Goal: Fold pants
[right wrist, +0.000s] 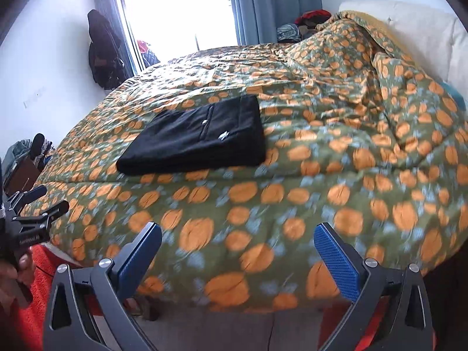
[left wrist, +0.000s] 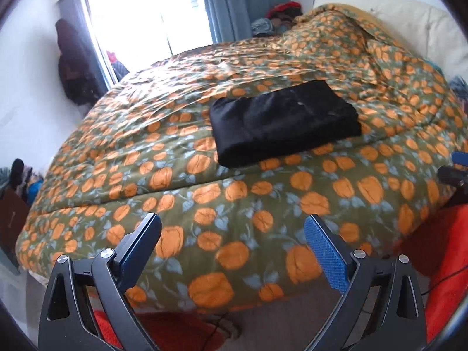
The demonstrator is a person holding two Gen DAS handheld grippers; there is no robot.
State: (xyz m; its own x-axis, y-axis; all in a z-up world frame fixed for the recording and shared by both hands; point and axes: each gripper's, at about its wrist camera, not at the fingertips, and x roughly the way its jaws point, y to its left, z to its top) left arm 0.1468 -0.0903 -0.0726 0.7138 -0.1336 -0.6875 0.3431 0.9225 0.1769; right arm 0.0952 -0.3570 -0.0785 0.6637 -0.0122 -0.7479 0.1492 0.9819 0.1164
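Black left gripper (left wrist: 233, 228), blue ribbed pads (left wrist: 326, 256), silver screws (left wrist: 359, 253), seemingly bare hand (right wrist: 11, 278)

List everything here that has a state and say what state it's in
pants: folded into a flat rectangle, lying on the comforter
comforter: spread over the bed, bunched up at the far right end
left gripper: jaws open, empty, clear of the pants
right gripper: jaws open, empty, clear of the pants
curtain: drawn aside, window uncovered
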